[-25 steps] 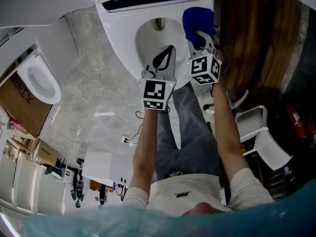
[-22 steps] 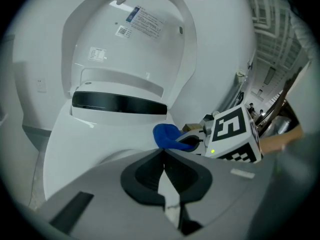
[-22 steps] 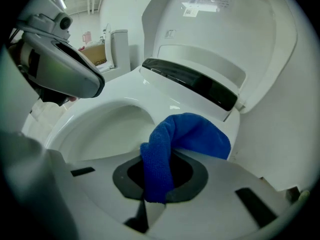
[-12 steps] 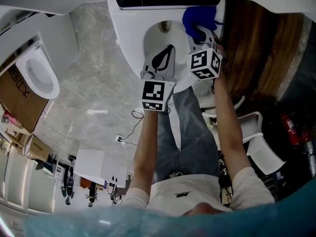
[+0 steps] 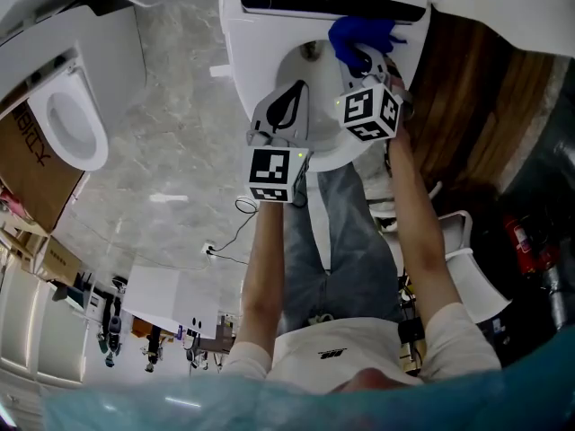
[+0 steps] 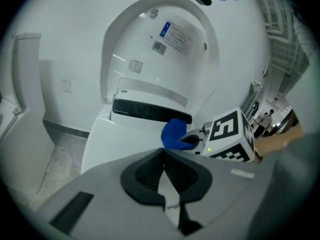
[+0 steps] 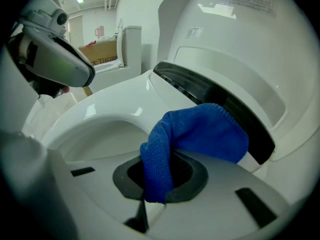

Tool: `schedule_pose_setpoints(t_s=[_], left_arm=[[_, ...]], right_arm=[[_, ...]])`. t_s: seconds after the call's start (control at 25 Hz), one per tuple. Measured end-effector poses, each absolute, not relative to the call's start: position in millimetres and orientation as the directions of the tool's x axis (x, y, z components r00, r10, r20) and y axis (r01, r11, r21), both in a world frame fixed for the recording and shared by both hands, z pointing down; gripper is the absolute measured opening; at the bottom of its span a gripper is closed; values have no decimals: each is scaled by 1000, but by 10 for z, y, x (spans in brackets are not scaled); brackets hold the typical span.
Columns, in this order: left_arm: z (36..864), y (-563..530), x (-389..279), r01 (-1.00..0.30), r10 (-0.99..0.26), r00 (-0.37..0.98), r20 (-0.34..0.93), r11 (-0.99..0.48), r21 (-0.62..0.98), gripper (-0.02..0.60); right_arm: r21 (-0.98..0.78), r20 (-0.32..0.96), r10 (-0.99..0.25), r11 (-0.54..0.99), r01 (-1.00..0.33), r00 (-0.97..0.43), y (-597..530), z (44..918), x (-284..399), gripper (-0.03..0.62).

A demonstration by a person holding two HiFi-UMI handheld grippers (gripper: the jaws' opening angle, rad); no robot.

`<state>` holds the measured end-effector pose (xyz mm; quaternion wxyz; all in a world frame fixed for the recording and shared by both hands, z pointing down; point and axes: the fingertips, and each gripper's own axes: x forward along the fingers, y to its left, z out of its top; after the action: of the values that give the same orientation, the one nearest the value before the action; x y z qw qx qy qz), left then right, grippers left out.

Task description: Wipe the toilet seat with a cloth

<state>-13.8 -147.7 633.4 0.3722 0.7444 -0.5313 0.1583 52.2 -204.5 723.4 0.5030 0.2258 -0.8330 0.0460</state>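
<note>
Right gripper view: my right gripper (image 7: 160, 176) pinches a fold of the soft blue microfibre cloth (image 7: 205, 131), which droops just beyond my jaws over the rear of the glossy white toilet seat (image 7: 115, 106); it looks light and limp, best held bunched. My left gripper (image 6: 164, 156) is closed, empty

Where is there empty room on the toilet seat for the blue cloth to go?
The left side of the seat, between bowl and floor, is bare. The back right corner is crowded: the cloth and right gripper sit there. The left gripper hangs over the front.
</note>
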Motion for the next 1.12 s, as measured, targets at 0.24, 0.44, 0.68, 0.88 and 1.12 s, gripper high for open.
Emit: schedule_pose_setpoints(t_s=[0.24,0.44,0.68,0.88,1.12], left_arm=[[6346,-1412,-383,-916,-685,349,640,-106,386,9],[6354,-1342,-578,-921,-698,323,640,-75,383,9],[6360,-1207,-770,-923,-706,298,642,-43,382,9],[6372,-1068,-903,-924,-707,287,646,-28,381,9],[6388,-876,-1054,-927,-710,276,648,-18,376,9]], right_arm=[[144,857,-307,913,-381,-414,-2031,7255,217,20],[144,859,-298,921,-363,-417,-1998,7259,41,20],[169,861,-293,936,-309,-415,-1927,7256,-159,20],[186,858,-296,941,-284,-419,-1885,7245,-314,20],[205,851,-291,950,-234,-438,-1763,7227,-601,20]])
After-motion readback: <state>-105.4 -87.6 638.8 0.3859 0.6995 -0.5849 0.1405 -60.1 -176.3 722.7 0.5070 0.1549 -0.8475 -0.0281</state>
